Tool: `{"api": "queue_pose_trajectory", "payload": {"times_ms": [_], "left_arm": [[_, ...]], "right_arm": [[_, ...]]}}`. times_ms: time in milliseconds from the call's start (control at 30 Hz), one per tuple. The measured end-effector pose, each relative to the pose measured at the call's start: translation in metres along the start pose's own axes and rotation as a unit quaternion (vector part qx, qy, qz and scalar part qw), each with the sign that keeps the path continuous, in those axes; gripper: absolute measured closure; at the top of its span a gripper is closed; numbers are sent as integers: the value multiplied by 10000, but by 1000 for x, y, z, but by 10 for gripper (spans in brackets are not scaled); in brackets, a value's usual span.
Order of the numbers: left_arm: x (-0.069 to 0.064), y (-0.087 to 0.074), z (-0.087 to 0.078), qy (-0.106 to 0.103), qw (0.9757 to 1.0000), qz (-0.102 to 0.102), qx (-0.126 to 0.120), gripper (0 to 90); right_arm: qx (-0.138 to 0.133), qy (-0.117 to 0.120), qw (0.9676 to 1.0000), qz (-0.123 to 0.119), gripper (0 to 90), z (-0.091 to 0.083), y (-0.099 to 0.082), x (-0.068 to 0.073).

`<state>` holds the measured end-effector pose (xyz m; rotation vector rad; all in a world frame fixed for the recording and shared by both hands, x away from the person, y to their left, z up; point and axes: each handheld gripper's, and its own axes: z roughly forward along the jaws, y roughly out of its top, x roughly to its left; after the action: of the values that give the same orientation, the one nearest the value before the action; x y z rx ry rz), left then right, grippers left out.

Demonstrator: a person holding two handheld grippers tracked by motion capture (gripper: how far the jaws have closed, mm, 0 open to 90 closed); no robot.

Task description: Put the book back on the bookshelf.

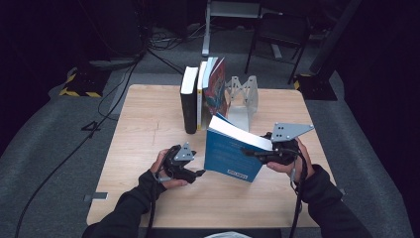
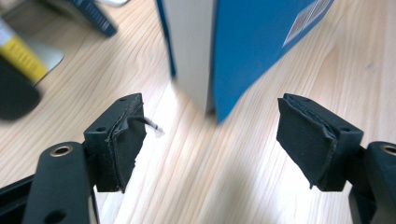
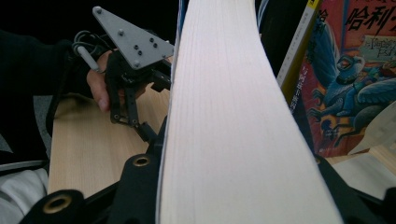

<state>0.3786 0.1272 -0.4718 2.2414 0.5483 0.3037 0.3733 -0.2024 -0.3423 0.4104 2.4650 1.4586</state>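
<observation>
A light wooden table (image 1: pixel 148 129) sits on grey carpet in a dark room. At its far edge, a row of books stands upright: a black-covered book (image 1: pixel 188 99), a thin yellow-spined book (image 1: pixel 200 96) and a colourful illustrated book (image 1: pixel 216 87), leaning against a white metal bookend (image 1: pixel 242 96).

Nearer the person, a thick blue paperback (image 1: pixel 233 153) stands tilted on the tabletop, apart from the row and not yet shelved. The right gripper (image 1: pixel 265 152) is clamped on it from the right side, its black jaws pressing both covers with the page block between them, as the right gripper view shows.

The left gripper (image 1: pixel 190 173) hovers just left of the paperback, jaws spread wide and empty; in the left gripper view, the paperback's lower corner (image 2: pixel 217 112) stands ahead of the open pads (image 2: pixel 306 140), untouched.

Judging by this, the paperback is lifted upright but remains to be carried to the row.

Open tabletop lies left and in front. The slot between the illustrated book and the bookend looks narrow, and the table's far edge lies just behind it.
</observation>
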Motion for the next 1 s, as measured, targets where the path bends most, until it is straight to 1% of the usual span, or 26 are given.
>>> {"api": "queue_pose_trajectory", "payload": {"times_ms": [33, 67, 100, 133, 167, 200, 233, 267, 300, 467, 533, 600, 667, 733, 767, 800, 833, 900, 933, 1000], "left_arm": [[0, 0, 0, 0, 10000, 0, 0, 240], [0, -5, -3, 14, 10000, -11, 46, 240], [0, -8, -5, 3, 9999, -50, 118, 234], [-2, -15, -9, 59, 9997, -97, 208, 220], [-3, -19, -12, 101, 9996, -92, 235, 204], [-3, -19, -12, 101, 9996, -92, 235, 205], [-6, -25, -17, 117, 9995, -111, 270, 200], [-8, -27, -18, 130, 9995, -121, 272, 199], [-8, -27, -18, 130, 9995, -121, 272, 200], [-22, -38, -24, 215, 9991, -46, 369, 206], [-27, -40, -24, 197, 9990, 3, 398, 207], [-32, -41, -23, 212, 9984, 99, 506, 196], [-36, -42, -22, 186, 9979, 130, 609, 191], [-38, -45, -21, 159, 9976, 119, 663, 191], [-38, -46, -20, 146, 9974, 98, 705, 191], [-37, -47, -19, 121, 9974, 35, 711, 192], [-37, -47, -19, 121, 9974, 35, 711, 187], [-32, -49, -18, 102, 9978, -109, 644, 187], [-29, -50, -18, 69, 9977, -222, 631, 186], [-25, -53, -17, 14, 9975, -353, 606, 181]], "right_arm": [[0, 0, 10000, 0, 603, 0, 0, 0], [9, -20, 10000, 6, 603, 0, 0, 0], [13, -66, 10000, 34, 603, -1, 0, 0], [19, -96, 9999, 43, 602, -1, 0, 0], [18, -112, 9999, 58, 603, -2, 0, 0], [21, -125, 9999, 68, 603, -2, -1, 0], [21, -149, 9999, 80, 602, -3, -1, -1], [25, -167, 9998, 97, 603, -4, -1, -1], [21, -201, 9997, 110, 602, -5, -2, -1], [59, -304, 9994, 147, 602, -10, -4, -2], [70, -352, 9992, 197, 602, -12, -5, -3], [69, -407, 9989, 236, 602, -15, -6, -4], [80, -458, 9986, 240, 602, -18, -8, -5], [88, -486, 9985, 253, 602, -21, -9, -5], [108, -500, 9984, 255, 602, -22, -9, -4], [130, -527, 9982, 235, 602, -23, -9, -3], [130, -527, 9982, 235, 602, -23, -9, -3], [176, -559, 9981, 199, 603, -26, -9, -1], [192, -566, 9980, 191, 603, -26, -9, -1], [219, -604, 9977, 238, 603, -28, -10, -1]]}}
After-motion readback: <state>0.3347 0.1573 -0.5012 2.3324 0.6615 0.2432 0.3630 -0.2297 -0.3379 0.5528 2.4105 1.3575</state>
